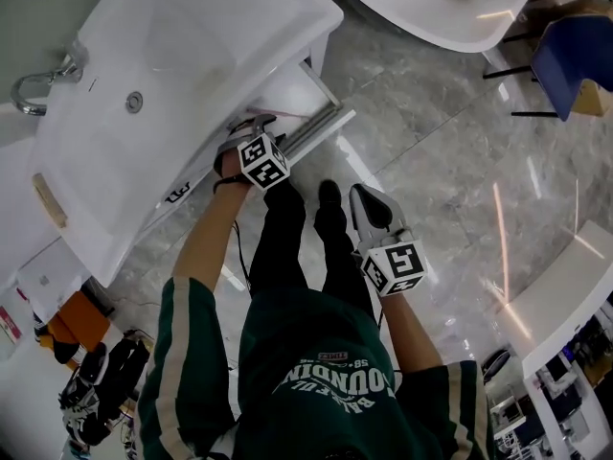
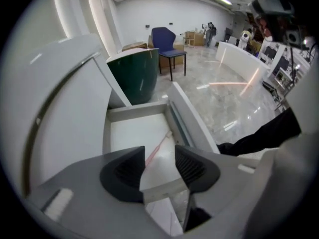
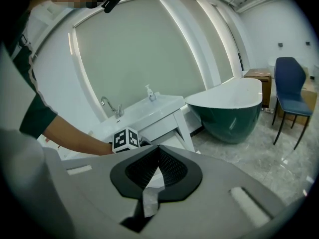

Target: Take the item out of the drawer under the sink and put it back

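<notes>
Pointed the left gripper (image 2: 159,156) steeply down into the open drawer (image 2: 132,133) under the white sink (image 1: 192,56), with its fingers spread wide and closed on nothing. Framed between them a thin pink stick (image 2: 162,144), lying flat on the drawer's white bottom, close to the right side wall, not pinched. Held the right gripper (image 3: 158,153) out to the right of the drawer, over the grey marbled floor (image 1: 431,142), near the person's black shoes (image 1: 329,195), with fingers pressed together and nothing between. Beyond the drawer's far end, a dark green bathtub (image 2: 134,76).
</notes>
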A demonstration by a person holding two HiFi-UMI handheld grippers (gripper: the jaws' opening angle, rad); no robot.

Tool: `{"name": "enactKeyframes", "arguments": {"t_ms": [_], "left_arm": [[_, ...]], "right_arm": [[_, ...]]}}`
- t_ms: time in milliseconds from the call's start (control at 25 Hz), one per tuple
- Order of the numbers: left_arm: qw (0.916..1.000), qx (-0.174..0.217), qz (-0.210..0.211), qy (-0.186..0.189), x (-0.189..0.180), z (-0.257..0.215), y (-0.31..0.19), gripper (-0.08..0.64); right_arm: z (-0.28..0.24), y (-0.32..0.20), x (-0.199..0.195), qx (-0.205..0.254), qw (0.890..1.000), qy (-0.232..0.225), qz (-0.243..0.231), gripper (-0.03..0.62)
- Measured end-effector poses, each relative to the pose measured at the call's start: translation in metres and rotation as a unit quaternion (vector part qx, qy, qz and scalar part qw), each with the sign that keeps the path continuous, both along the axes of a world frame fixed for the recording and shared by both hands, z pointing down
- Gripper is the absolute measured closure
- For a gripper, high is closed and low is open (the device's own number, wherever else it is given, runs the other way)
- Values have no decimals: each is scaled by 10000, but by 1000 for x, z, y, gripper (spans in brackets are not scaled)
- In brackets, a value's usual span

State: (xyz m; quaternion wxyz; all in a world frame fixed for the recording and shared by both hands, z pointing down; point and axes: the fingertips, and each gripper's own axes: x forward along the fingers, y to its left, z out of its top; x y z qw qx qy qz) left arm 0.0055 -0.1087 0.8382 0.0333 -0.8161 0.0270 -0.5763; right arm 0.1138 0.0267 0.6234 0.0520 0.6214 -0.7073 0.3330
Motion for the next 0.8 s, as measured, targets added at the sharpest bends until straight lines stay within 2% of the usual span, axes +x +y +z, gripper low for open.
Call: {"name": "enactKeyframes", "arguments": {"t_ms": [200, 440, 800], "left_arm": [[9988, 70, 168, -445, -5, 45, -13, 357], [9910, 315, 729, -1081, -11, 89, -23, 357], [9832, 323, 1090, -1431, -4, 123, -30, 359]], "right_arm": [[18, 5, 0, -171, 9998, -35, 75, 591], [35, 6, 8, -293, 9992, -83, 269, 591], [51, 10, 13, -500, 9980, -106, 382, 591]]}}
